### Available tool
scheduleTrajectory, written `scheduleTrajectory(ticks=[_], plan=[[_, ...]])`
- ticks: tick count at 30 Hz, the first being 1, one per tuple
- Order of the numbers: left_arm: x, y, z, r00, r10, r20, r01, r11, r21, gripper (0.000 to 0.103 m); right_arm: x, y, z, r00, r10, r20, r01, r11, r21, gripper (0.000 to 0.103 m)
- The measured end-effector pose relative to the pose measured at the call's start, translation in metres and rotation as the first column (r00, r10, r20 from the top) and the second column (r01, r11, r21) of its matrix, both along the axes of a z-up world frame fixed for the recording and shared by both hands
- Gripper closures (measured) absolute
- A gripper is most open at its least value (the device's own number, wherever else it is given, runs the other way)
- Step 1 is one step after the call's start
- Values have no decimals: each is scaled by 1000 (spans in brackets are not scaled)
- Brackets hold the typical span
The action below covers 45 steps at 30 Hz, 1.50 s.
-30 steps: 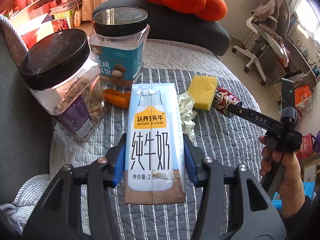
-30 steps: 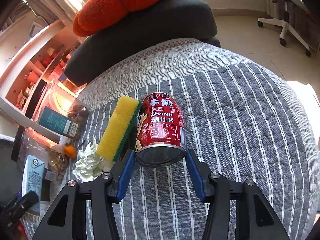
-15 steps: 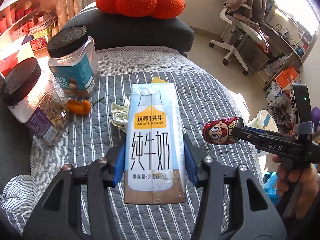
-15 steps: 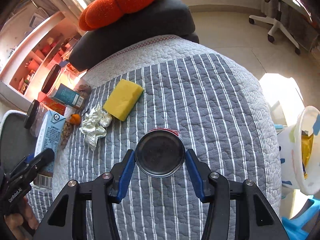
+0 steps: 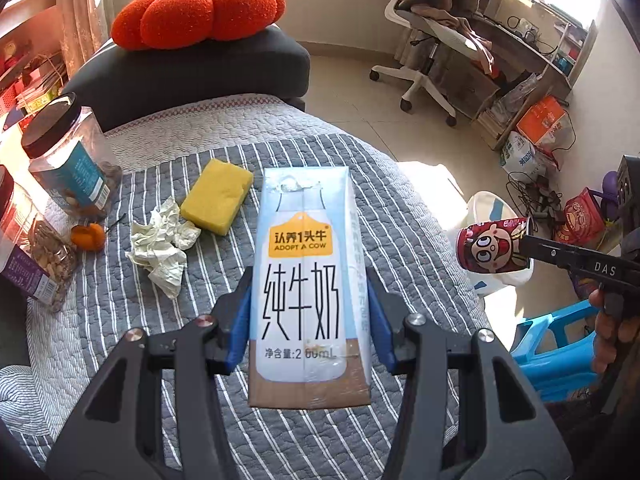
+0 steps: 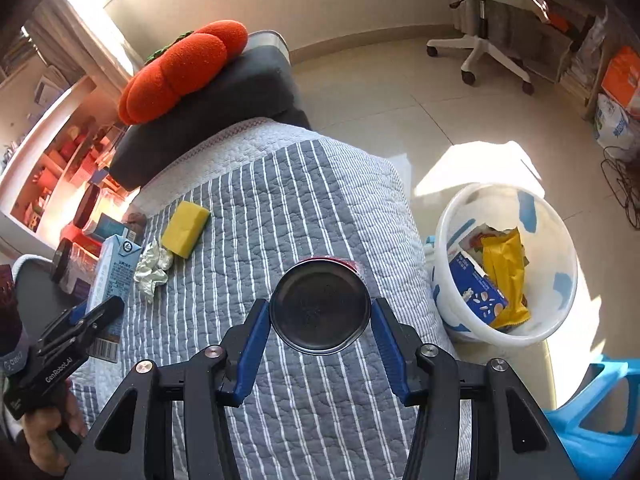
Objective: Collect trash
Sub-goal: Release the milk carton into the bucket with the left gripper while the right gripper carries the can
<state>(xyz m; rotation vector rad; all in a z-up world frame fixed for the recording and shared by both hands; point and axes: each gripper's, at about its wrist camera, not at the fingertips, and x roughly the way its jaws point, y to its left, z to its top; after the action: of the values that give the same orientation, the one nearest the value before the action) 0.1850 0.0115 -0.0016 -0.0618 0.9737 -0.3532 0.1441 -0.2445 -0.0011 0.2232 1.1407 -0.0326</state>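
My left gripper is shut on a blue and white milk carton, held upright above the striped quilt. My right gripper is shut on a red milk can, seen end-on over the quilt's right side; from the left wrist view the can hangs past the bed's edge. A white trash bucket with wrappers and a carton inside stands on the floor to the right. A crumpled tissue lies on the quilt beside a yellow sponge.
Two black-lidded snack jars and a small orange fruit sit at the quilt's left. A dark cushion carries an orange pumpkin pillow. A blue stool stands by the bucket; an office chair is farther off.
Both grippers have risen and swung right with their loads. The can left its place by the sponge and now hangs near the bucket, which has come into view.
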Motion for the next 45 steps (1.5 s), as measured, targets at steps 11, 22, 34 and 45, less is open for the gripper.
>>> scheduleTrajectory(ticks=[11,22,34,45], plan=[[-9,-121,1,974,-226,-4,226,974,27,51,-53,-132,28,971,-236,42,236,972,-4,50],[10,-264,-13,913,-402,-67,402,916,-16,50,-87,-217,35,929,-366,51,367,930,-7,50],[28,-272,-37,926,-357,-122,349,934,-78,20,-87,-232,30,925,-377,43,378,926,-6,50],[4,-193,-25,927,-360,-103,366,930,42,3,-70,-216,24,932,-361,45,362,932,-23,50]])
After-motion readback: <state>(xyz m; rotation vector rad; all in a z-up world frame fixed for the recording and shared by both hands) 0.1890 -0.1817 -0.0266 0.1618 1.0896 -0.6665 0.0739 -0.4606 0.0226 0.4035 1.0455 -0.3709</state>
